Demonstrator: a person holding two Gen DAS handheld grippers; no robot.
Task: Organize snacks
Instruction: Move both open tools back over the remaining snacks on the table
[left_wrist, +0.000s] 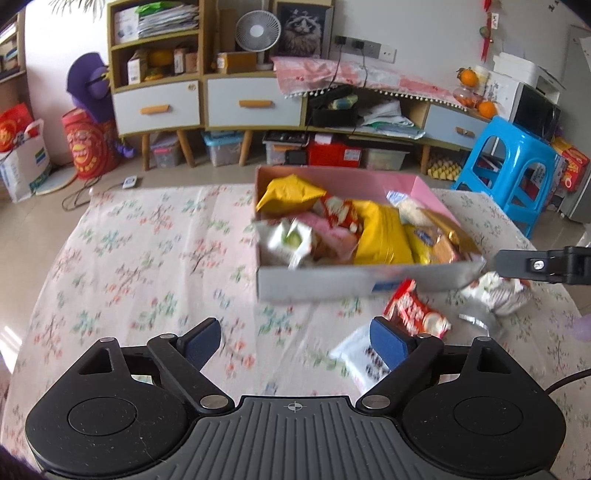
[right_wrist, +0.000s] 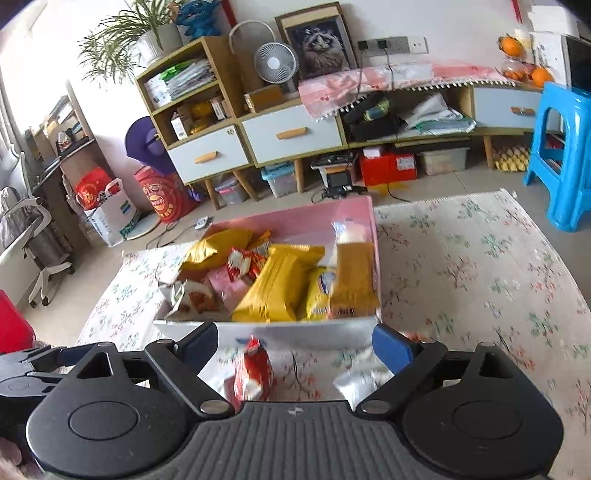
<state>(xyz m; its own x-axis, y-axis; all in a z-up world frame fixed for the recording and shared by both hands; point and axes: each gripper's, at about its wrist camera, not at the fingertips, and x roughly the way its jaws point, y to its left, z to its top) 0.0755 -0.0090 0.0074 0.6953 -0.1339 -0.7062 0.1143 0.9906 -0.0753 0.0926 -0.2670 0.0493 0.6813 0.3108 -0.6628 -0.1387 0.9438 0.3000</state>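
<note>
**On the floral cloth, both your grippers stand wide and empty by the snack box**

On the floral cloth (left_wrist: 147, 236) sits the pink-lined box (left_wrist: 354, 184), your landmark here. Inside it lie several snacks: a big yellow bag (right_wrist: 277, 284) near the middle, a second yellow bag (left_wrist: 288, 192) at the far-left corner, a red-and-white packet (left_wrist: 338, 212) between them, a white-and-green packet (left_wrist: 291, 240) against the near-left corner, and a gold packet (right_wrist: 352, 280) leaning on the right wall.

Outside the box, just before its near wall, 3 snacks lie on the cloth: a red packet (left_wrist: 415, 314), a white packet (left_wrist: 360, 358) nearer you, and a silver-white packet (left_wrist: 495, 295) off the near-right corner.

Your left gripper (left_wrist: 295, 339) hangs before the box, fingers spread wide with only cloth between them; the white packet lies just behind its right pad.

Your right gripper (right_wrist: 295, 343) sits close to the near wall, fingers also wide apart. The red packet lies in the gap, touching neither pad. Both views are blurred.
</note>
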